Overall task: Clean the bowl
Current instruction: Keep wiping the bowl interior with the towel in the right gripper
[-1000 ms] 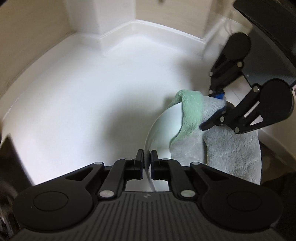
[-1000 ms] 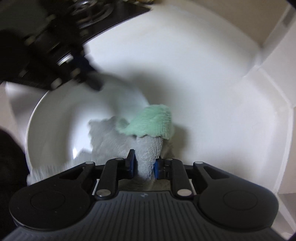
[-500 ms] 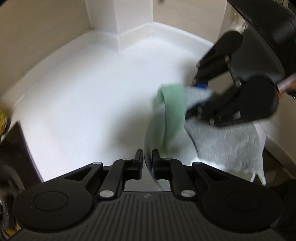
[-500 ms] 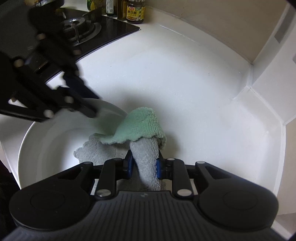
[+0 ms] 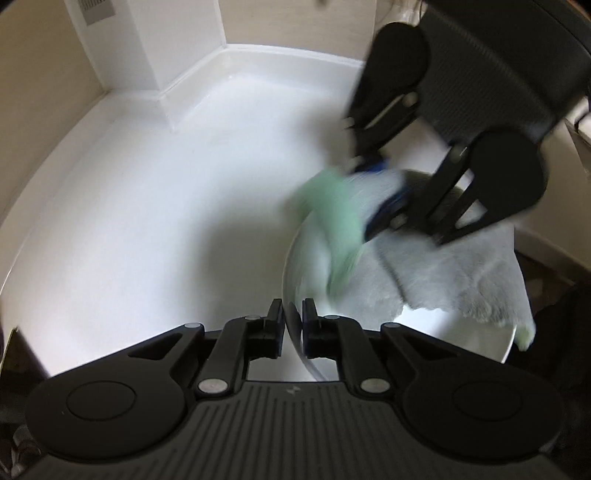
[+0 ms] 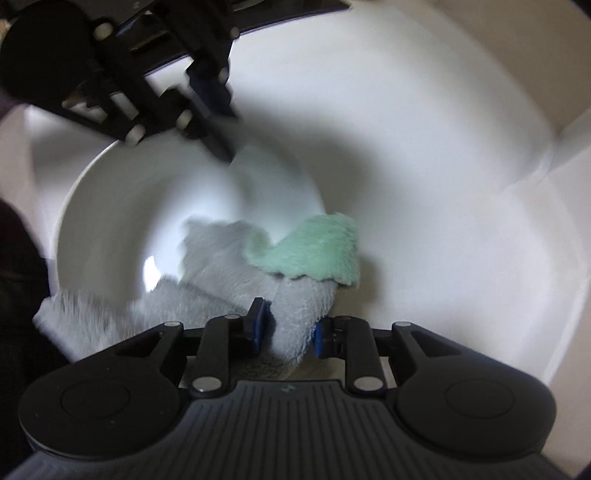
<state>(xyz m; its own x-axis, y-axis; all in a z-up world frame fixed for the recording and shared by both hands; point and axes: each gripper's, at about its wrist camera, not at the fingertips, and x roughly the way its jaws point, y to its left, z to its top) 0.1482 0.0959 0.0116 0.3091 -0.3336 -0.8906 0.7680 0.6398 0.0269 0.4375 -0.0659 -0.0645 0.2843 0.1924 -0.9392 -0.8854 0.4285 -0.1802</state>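
Left wrist view: the left tongs [image 5: 293, 314] are gripping the rim of the white bowl [image 5: 295, 258], their two fingers drawn together with the thin rim pinched between them. The bowl is sitting at the right side of the white worktop [image 5: 147, 206], tilted so that its rim is running away from the camera. The right tongs [image 5: 384, 184], blurred, are reaching down from the upper right and are holding the cloth [image 5: 443, 273], a fluffy grey cloth with a green side, which is lying over and inside the bowl. One grey flap is hanging past the bowl's right rim. The worktop is meeting a pale wall [image 5: 48, 74] at a raised white edge, and a white pillar [image 5: 177, 40] is standing in the far corner.

Right wrist view: the right tongs [image 6: 288, 325] are clamped on a bunched grey fold of the cloth [image 6: 221, 266], the blue pads [image 6: 256, 325] pressing it from both sides. The green side is folding over just ahead of the fingers at the bowl's right rim, while the grey part is spreading into the hollow of the bowl [image 6: 122, 206] and over its near rim at lower left. The left tongs [image 6: 218, 122], blurred, are holding the far rim of the bowl from the upper left. The worktop [image 6: 424, 147] is extending to the right of the bowl, and a dark surface [image 6: 288, 11] is showing at the top edge; what it is cannot be told.
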